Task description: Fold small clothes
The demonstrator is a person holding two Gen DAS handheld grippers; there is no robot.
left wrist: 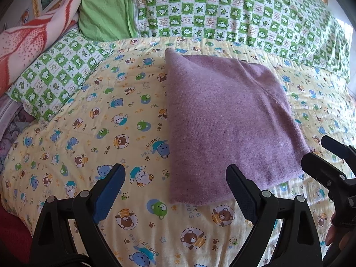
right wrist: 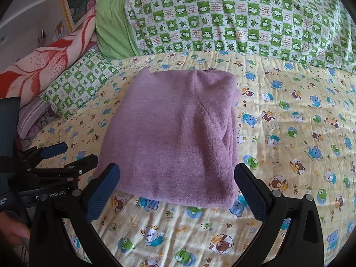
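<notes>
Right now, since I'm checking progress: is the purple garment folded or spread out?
Folded. The purple garment lies as a compact rectangle on the bear-print sheet, with layered edges along its right side.

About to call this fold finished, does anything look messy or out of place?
Nothing much stands out. The purple garment lies folded on the bear-print sheet, with layered edges showing slightly along its right side. Both grippers are open, holding nothing.

Purple garment on bear-print bed
</notes>
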